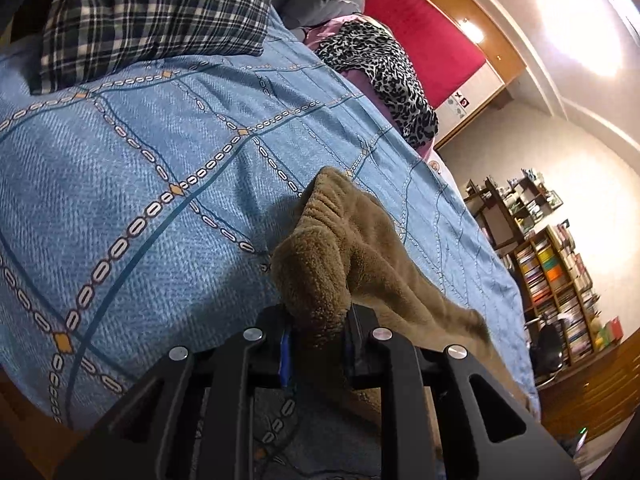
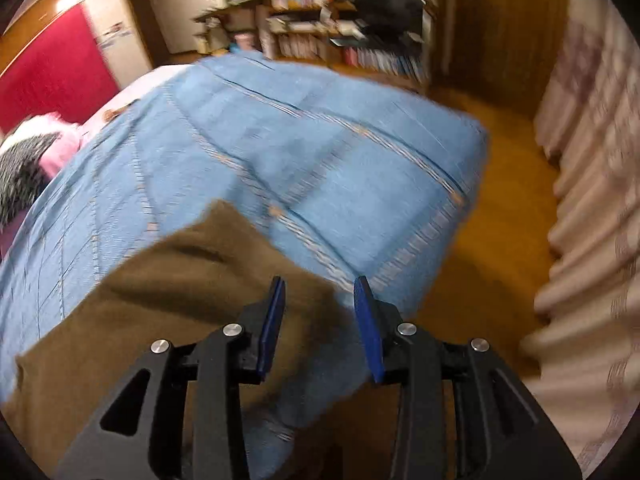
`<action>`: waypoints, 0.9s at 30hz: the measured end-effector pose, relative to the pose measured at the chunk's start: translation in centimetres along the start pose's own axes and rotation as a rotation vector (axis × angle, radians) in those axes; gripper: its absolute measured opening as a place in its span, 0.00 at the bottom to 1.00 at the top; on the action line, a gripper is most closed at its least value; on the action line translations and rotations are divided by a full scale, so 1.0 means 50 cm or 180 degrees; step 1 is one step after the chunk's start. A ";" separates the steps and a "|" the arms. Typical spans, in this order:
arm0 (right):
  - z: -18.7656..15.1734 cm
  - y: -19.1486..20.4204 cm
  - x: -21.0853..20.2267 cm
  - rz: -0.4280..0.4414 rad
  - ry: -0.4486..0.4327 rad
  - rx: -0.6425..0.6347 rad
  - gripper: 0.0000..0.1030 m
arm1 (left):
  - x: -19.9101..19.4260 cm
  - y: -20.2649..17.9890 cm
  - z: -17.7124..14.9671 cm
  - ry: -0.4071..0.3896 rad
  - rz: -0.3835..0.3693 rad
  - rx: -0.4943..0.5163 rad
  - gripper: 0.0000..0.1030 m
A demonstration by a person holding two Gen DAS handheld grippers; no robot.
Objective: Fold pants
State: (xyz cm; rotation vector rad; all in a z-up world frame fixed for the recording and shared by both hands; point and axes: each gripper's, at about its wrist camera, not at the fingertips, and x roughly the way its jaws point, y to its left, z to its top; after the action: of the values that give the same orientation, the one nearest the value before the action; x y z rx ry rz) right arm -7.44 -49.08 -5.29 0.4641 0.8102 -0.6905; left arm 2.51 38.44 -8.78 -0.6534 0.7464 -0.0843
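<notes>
Brown fleece pants (image 1: 340,248) lie on a blue quilted bedspread (image 1: 152,168). My left gripper (image 1: 318,320) is shut on a bunched fold of the pants, which rises in a hump ahead of the fingers and trails off to the right. In the blurred right wrist view the pants (image 2: 160,288) spread flat over the bedspread (image 2: 300,152) toward the lower left. My right gripper (image 2: 320,300) hangs over the pants' right edge with its blue pads (image 2: 276,316) apart and nothing pinched between them.
A plaid pillow (image 1: 152,20) and a leopard-print cloth (image 1: 384,72) lie at the far end of the bed. Bookshelves (image 1: 552,256) stand past the bed's edge. A wooden floor (image 2: 492,208) and pale curtains (image 2: 592,200) lie to the right of the bed corner.
</notes>
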 end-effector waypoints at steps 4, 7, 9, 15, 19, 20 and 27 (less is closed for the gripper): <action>0.015 0.208 -0.004 0.0691 -0.0083 -0.0550 0.35 | 0.002 -0.007 -0.002 -0.0041 0.0043 0.0143 0.18; 0.006 0.377 0.004 0.1238 0.0027 -0.0916 0.35 | -0.002 -0.011 -0.002 -0.0080 0.0051 0.0231 0.18; -0.012 0.495 0.008 0.1623 0.0188 -0.1125 0.36 | -0.003 -0.013 -0.002 -0.0099 0.0041 0.0261 0.19; -0.120 0.809 -0.015 0.2436 0.0522 -0.1945 0.36 | 0.002 -0.009 0.016 -0.0104 -0.0051 0.0241 0.20; -0.199 0.959 -0.041 0.2751 0.0674 -0.2419 0.42 | 0.005 -0.003 0.018 -0.0096 -0.0076 0.0221 0.21; -0.220 0.993 -0.050 0.2837 0.0705 -0.2539 0.42 | 0.005 -0.002 0.017 -0.0097 -0.0078 0.0217 0.21; -0.349 1.172 -0.115 0.3220 0.0809 -0.3108 0.45 | 0.004 -0.004 0.012 -0.0095 -0.0047 0.0242 0.21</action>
State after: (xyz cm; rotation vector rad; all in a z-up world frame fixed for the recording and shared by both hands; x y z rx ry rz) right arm 22.87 4.35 -4.58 0.0144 0.9120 0.7160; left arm 3.07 38.52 -8.46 -0.5868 0.7063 -0.1157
